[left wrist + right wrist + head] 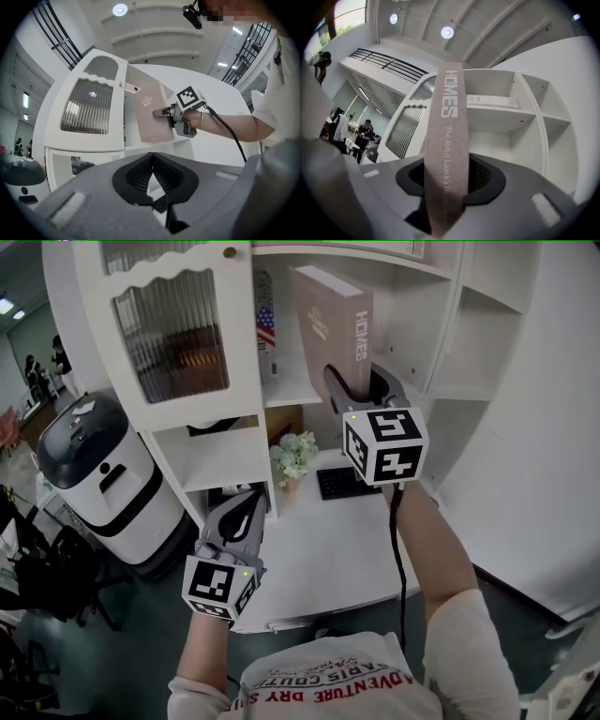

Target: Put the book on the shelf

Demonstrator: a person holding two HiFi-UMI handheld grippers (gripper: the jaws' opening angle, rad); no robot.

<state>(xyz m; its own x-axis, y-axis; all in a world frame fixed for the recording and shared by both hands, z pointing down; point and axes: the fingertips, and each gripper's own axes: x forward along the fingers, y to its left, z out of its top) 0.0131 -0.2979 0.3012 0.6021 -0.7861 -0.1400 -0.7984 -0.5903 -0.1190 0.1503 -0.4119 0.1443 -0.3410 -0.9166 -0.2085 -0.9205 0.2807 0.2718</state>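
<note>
While right hand-held gripper (356,382) clamps its spine, book (328,324) reaches into shelf (289,392).

Head view downward, gripper views upward, shelf (448,329) shared

Book (328,315) is seen w/ matt paper cover; shelf (448,324) is finished smooth, white; door glass (173,334) is ribbed.

Your book (328,320) sits in the jaws of your right gripper (349,390), at the mouth of a shelf (442,306) compartment, right of the cabinet door (173,329). Below, at the back edge of the desktop (347,549), flowers (293,457) stand left of the keyboard (345,484).
</note>
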